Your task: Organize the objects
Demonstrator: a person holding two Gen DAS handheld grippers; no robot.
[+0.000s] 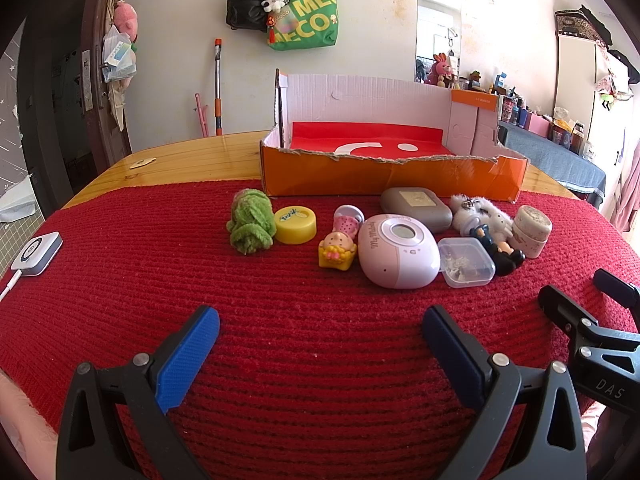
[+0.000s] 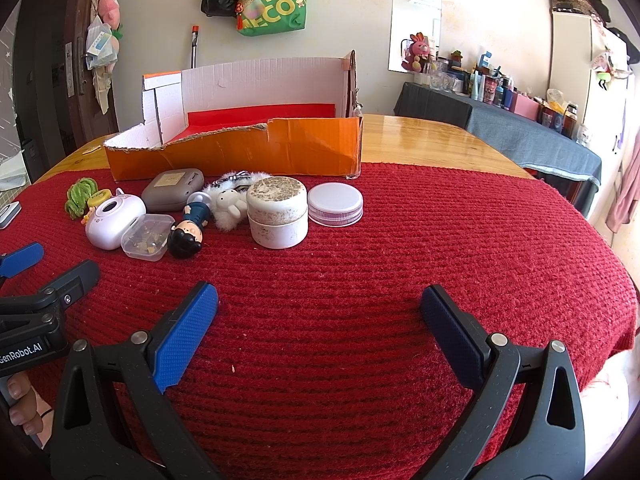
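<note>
Left gripper (image 1: 320,344): blue-padded fingers (image 1: 188,356) spread wide, holding nothing, poised over the red knitted cloth (image 1: 120,280) that covers the near part of the worktop (image 1: 192,160).

Right gripper (image 2: 320,328): fingers (image 2: 184,336) likewise spread wide and empty, over the same cloth, just beside the left gripper.

Items on the cloth, in a loose row ahead of the fingers and in front of the box:
- green plush toy (image 1: 252,222), at the left end;
- yellow round tin (image 1: 296,225), touching the plush;
- small yellow-and-pink figure (image 1: 338,250), with a pink spotted piece (image 1: 348,222) just behind it;
- pink egg-shaped device (image 1: 398,252), with a round window on top;
- grey rounded case (image 1: 416,208), behind the pink device;
- clear plastic box (image 1: 466,262), against the pink device;
- dark-haired doll (image 2: 188,232), lying on its side;
- white fluffy toy (image 2: 230,200), behind the doll;
- cream jar (image 2: 277,210), upright, lid on;
- white screw lid (image 2: 335,204), flat, just beside the jar, at the right end.

Orange cardboard box (image 1: 384,178): open-topped, torn front edge, red sheet inside, standing behind the row at the far edge of the cloth.

White charger puck (image 1: 38,254): far left, well apart from the row.
</note>
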